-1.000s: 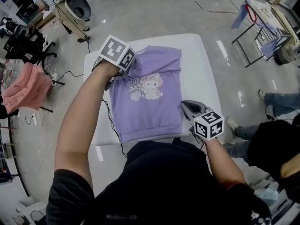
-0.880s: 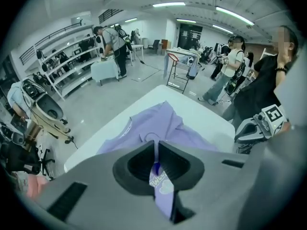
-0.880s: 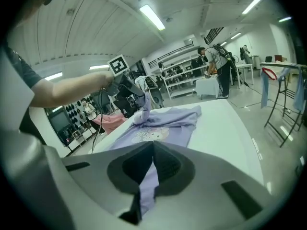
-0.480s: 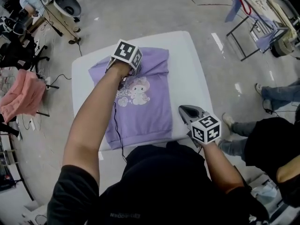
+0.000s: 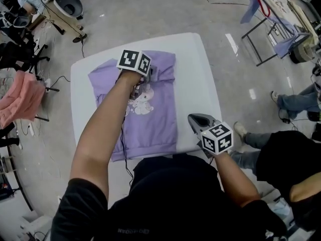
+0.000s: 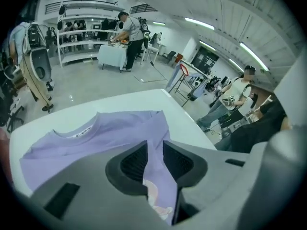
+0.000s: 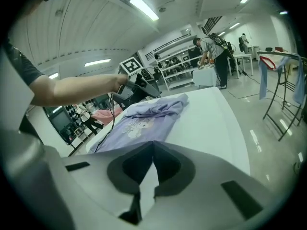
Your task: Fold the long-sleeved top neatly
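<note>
A lilac long-sleeved top [image 5: 150, 119] with a cartoon print lies front up on the white table [image 5: 200, 74]. Its collar [image 6: 76, 128] is at the far end. One shoulder part sticks out at the left [image 5: 95, 77], and a fold of cloth lies along the right side. My left gripper [image 5: 149, 78] hangs low over the chest by the print. Its jaws have just been opening and now stand apart [image 6: 154, 159], with only lilac cloth showing below the gap. My right gripper [image 5: 193, 118] is shut and empty [image 7: 152, 159] over bare table right of the hem.
A black cable [image 5: 124, 134] runs along my left arm over the top. A pink cloth [image 5: 20, 97] hangs on a stand at left. A metal rack with cloths [image 5: 281, 29] stands at back right. A seated person [image 5: 296, 149] is close to the table's right side.
My left gripper has come from the top's left shoulder edge to over its chest and sunk lower. More of the top's left shoulder shows now. The right gripper shifted slightly.
</note>
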The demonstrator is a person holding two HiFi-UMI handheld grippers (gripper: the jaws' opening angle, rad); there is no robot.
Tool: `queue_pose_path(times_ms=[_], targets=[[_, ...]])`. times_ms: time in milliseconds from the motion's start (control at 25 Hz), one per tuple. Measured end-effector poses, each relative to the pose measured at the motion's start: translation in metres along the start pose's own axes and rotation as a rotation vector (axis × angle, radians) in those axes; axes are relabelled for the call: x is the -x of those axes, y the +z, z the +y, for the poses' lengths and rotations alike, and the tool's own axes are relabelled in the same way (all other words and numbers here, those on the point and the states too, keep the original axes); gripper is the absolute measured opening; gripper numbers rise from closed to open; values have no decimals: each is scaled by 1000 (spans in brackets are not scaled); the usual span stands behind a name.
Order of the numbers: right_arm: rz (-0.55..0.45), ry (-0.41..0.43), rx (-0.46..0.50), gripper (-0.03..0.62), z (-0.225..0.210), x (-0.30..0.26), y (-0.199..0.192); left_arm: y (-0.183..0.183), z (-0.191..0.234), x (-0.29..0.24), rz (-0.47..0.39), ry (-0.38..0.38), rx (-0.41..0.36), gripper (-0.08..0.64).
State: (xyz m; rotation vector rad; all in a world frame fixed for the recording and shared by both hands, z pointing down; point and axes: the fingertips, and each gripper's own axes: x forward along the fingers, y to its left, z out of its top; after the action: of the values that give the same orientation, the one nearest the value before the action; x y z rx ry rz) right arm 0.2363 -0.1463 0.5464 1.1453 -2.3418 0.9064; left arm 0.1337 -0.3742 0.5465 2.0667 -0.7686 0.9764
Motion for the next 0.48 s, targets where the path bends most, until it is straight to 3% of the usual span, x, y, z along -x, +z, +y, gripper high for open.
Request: queue_pose_path(times_ms=[240, 480], targets=[[9, 38, 23, 5, -2, -7, 4, -18, 31, 20, 20, 134, -58, 89], [27, 84, 64, 5, 7, -12, 10, -36, 40, 54, -85, 180, -34, 87]])
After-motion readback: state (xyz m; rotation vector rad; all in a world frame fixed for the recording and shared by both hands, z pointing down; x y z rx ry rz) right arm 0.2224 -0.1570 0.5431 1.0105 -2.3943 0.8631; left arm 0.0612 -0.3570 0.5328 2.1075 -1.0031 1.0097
